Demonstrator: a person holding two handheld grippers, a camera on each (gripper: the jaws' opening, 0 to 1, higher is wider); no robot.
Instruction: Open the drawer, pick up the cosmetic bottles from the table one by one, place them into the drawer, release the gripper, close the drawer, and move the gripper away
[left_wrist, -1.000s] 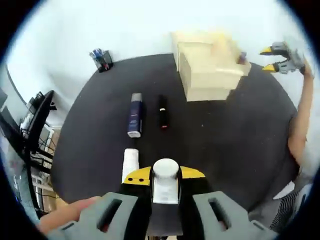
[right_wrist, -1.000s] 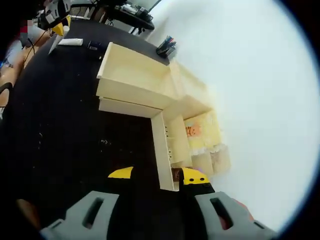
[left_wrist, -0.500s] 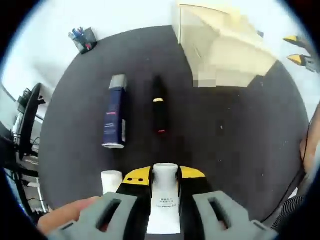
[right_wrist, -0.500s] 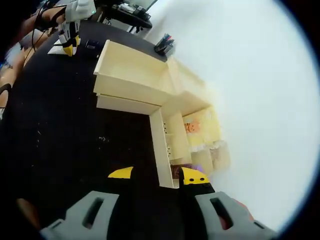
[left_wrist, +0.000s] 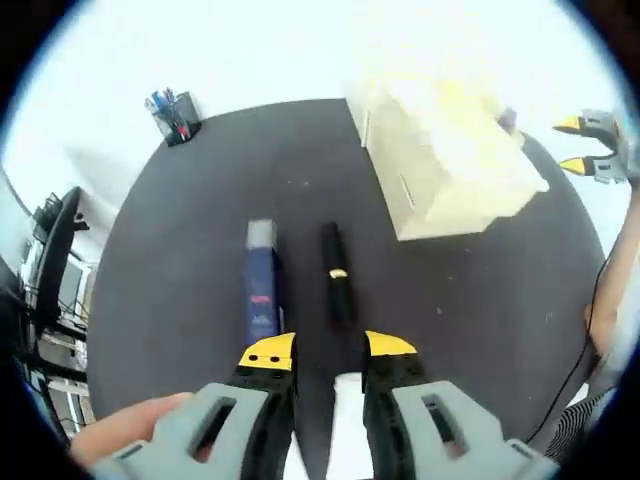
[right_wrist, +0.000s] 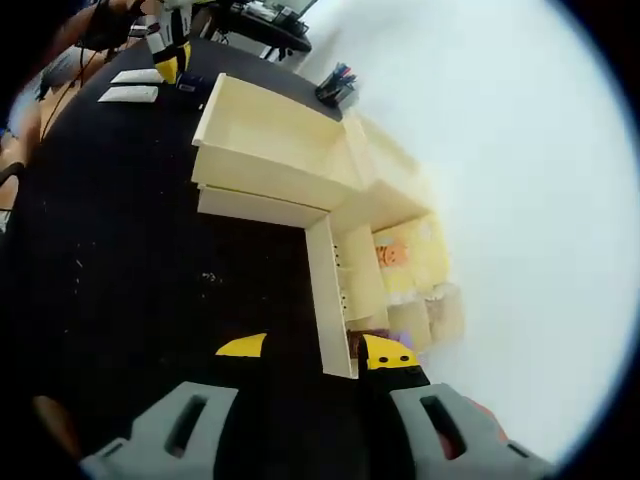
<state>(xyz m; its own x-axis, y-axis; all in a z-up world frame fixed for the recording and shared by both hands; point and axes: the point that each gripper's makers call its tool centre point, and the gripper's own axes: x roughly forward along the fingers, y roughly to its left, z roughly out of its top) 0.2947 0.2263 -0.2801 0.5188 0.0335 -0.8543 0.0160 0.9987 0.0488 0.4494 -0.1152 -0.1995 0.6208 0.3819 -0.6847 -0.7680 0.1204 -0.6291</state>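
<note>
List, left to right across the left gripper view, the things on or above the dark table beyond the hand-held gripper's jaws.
Pen holder → blue bottle → black tube → wooden drawer unit → other hand-held gripper.

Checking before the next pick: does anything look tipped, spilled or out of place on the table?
Nothing spilled or damaged. The blue bottle and black tube lie flat on the black table, side by side and apart. The drawer stands pulled open.

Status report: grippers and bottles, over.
Left gripper at white bottle, grip unclear. Right gripper open, astride cabinet panel. Drawer open, looks empty. Blue bottle, black bottle lying ahead.
</note>
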